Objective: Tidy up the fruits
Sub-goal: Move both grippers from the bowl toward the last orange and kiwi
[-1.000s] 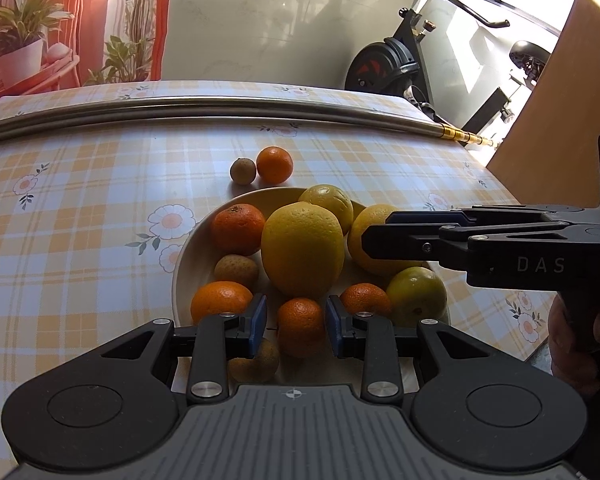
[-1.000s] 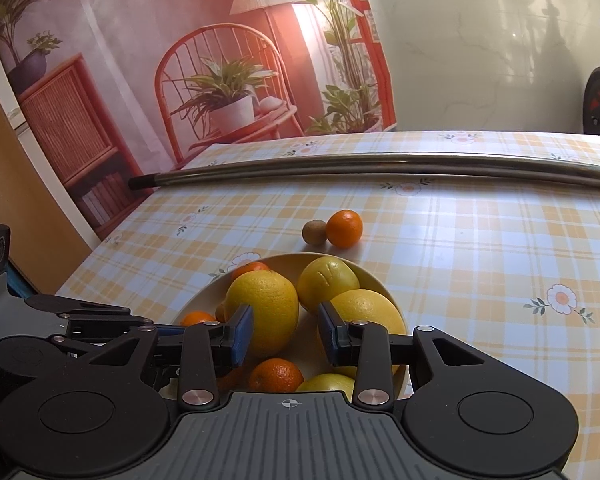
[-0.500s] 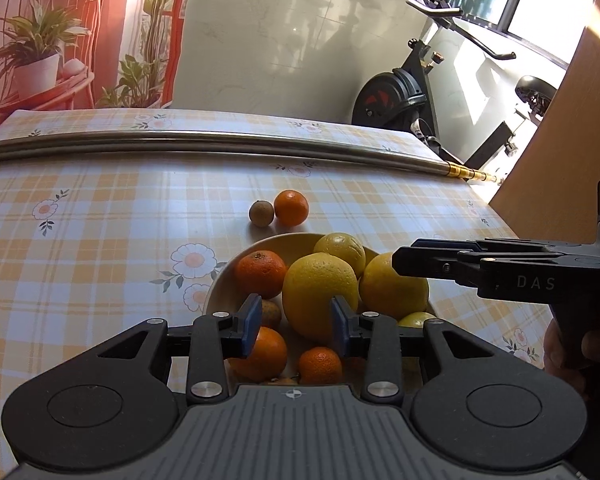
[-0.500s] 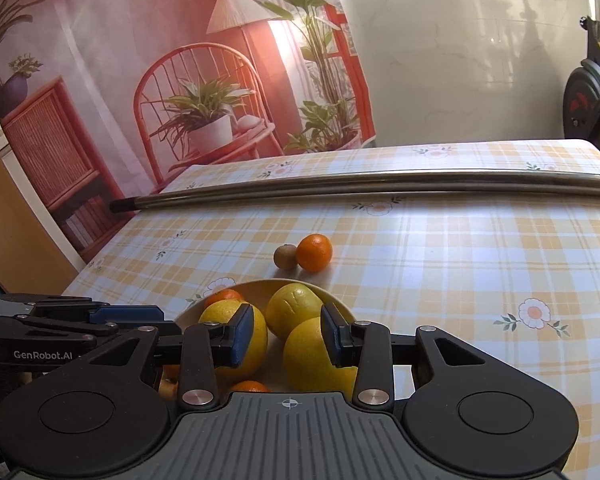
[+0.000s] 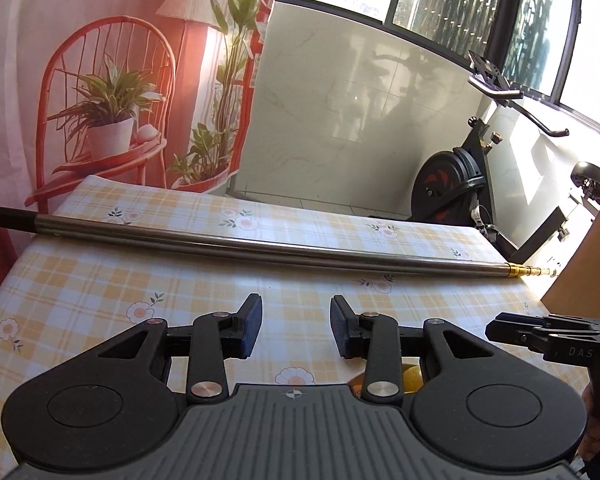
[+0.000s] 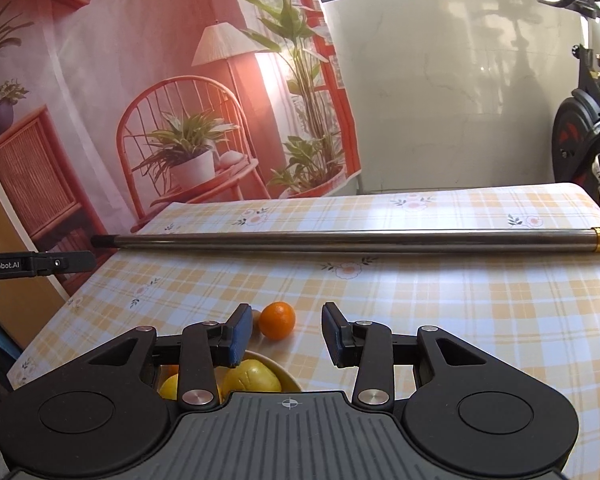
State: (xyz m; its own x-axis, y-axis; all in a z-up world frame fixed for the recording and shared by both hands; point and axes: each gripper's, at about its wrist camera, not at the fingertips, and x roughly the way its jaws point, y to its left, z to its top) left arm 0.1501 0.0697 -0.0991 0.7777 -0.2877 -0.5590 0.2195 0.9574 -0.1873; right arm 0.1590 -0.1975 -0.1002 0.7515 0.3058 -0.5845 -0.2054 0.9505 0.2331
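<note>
one orange — between right gripper jaws (parted), bowl nearer

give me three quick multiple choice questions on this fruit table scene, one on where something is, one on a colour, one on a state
1. Where does the small orange lie?
A. in the bowl
B. on the tablecloth just beyond the bowl
C. on top of the metal pole

2. What colour is the tip at the pole's right end?
A. gold
B. blue
C. white

3. What state is the right tool in?
A. shut on a lemon
B. shut on the pole
C. open, holding nothing

Answers:
1. B, since the right wrist view shows it on the checked tablecloth past the rim of the bowl.
2. A, since the metal pole ends in a gold section at the right.
3. C, since only cloth shows in the gap between its blue pads; the left tool is open too.
</note>
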